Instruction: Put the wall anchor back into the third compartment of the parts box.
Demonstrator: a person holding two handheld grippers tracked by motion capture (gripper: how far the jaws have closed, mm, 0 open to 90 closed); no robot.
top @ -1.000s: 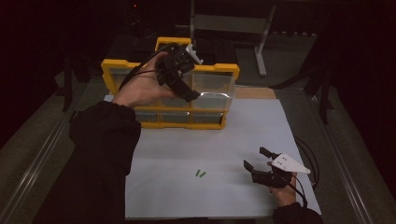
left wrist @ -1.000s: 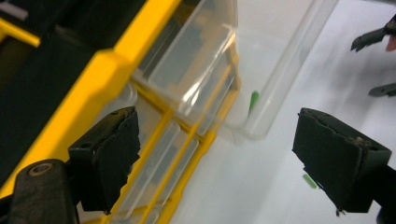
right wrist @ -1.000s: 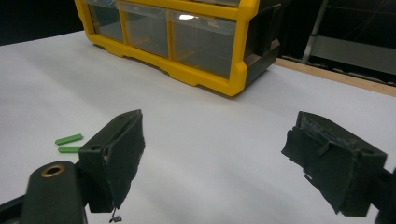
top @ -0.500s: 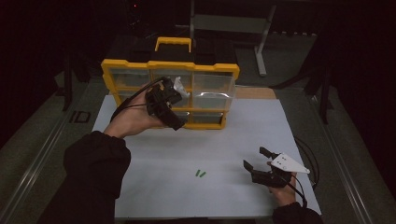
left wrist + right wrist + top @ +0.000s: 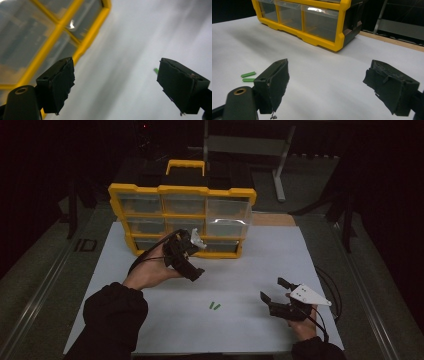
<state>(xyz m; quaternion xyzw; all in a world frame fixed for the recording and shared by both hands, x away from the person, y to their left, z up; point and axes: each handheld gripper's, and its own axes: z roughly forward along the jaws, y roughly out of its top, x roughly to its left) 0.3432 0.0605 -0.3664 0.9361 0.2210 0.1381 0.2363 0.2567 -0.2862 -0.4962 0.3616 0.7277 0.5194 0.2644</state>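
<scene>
Yellow organizer box (image 5: 182, 222) stood at the far edge of the white table (image 5: 250, 270), its clear drawers shut. Two small green sticks (image 5: 214, 306) lay side by side on the table, untouched, between the left tongs (image 5: 186, 255), held empty with jaws apart just before the box, and the right tongs (image 5: 274, 296), likewise apart and empty. Picking up judged not yet begun; both sticks left to stow.

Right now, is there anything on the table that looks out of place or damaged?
Two small green pieces lie loose on the white sheet, apart from the yellow organizer. The pads of the right gripper look frayed at their edges. Nothing appears spilled.
</scene>
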